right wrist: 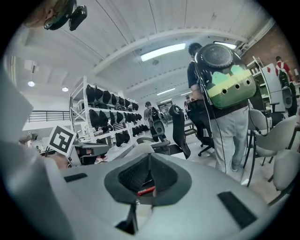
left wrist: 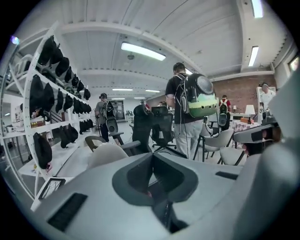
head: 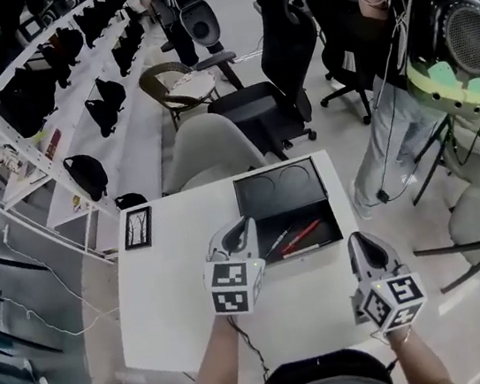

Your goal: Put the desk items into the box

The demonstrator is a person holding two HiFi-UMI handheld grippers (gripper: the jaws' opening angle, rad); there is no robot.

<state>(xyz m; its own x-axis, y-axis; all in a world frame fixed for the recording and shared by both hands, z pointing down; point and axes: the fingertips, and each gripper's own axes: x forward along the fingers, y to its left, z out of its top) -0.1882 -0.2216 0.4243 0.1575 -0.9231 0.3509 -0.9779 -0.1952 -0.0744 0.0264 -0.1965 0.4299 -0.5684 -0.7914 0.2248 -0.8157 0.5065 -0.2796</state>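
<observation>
The black box (head: 274, 226) sits open at the far right of the white table (head: 178, 312), its lid (head: 280, 188) laid back behind it. A red pen (head: 301, 236) and a black pen (head: 279, 242) lie in the tray. One desk item is not yet in: a small picture frame (head: 138, 228), flat on the table near its far left corner, well apart from the box.

The left gripper (head: 245, 225) hangs above the table just beside the box's left wall. Its jaws are closed tip to tip, with nothing between them. The right gripper (head: 362, 242) is off the box's near right corner, also with its jaws together and empty. The red pen shows beyond its tips, not in them.

The step in hand looks like the reach for the frame, and the left gripper is the nearer one for it. To do it well, the jaws should open before they come down, not at the table. The frame lies flat, so a pinch from straight above would likely skid off. It would be better to tilt the gripper and take one long edge, or to nudge the frame toward the table's edge so a jaw can get under it. It should be carried level, then laid in the tray clear of the pens so that the lid can close.
</observation>
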